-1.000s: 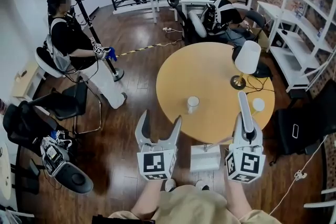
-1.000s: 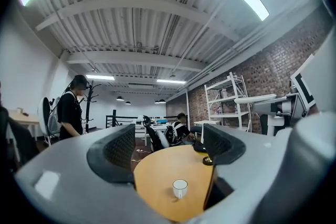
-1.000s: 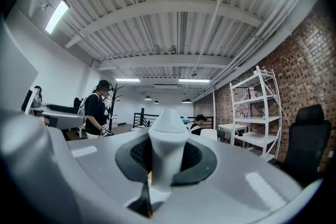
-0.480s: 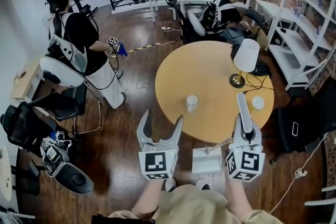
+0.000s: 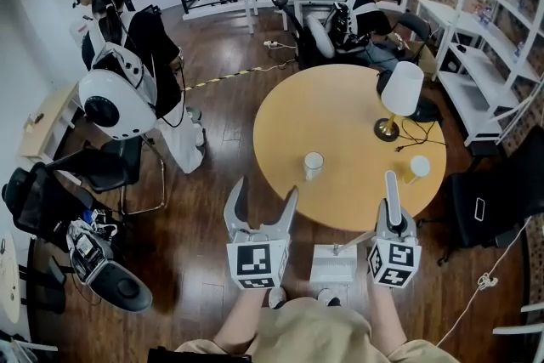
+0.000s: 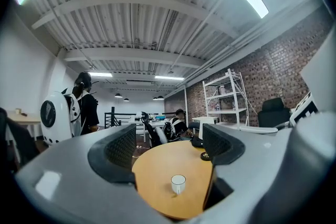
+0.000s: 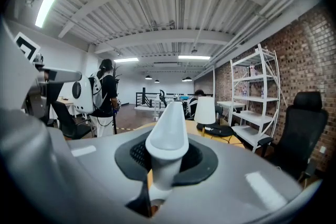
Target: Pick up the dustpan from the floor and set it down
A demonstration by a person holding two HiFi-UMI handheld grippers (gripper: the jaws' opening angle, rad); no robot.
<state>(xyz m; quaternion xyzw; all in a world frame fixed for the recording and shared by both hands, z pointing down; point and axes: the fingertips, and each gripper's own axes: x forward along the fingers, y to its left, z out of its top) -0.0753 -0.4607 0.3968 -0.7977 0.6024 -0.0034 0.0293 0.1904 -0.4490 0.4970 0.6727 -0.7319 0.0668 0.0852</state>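
Seemingly at the setting-down step, with the right tongs (image 5: 393, 221) clamped shut on the upright handle of the white plastic dustpan (image 5: 333, 263), its pan low by the dark wooden floor (image 5: 204, 208), and the left tongs (image 5: 264, 191) half open and empty; next, lowering until flat, then opening.

Round table (image 5: 340, 110) ahead of left gripper (image 5: 264, 190): white cup (image 5: 313, 166) nearest; lamp (image 5: 401, 91), yellow cup (image 5: 418, 168) ahead of right gripper (image 5: 393, 221).

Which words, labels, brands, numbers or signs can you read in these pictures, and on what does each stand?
None can be read.
Left marker cube, right marker cube: square patterns only, no letters.
Items on the white shelving: too small to read.
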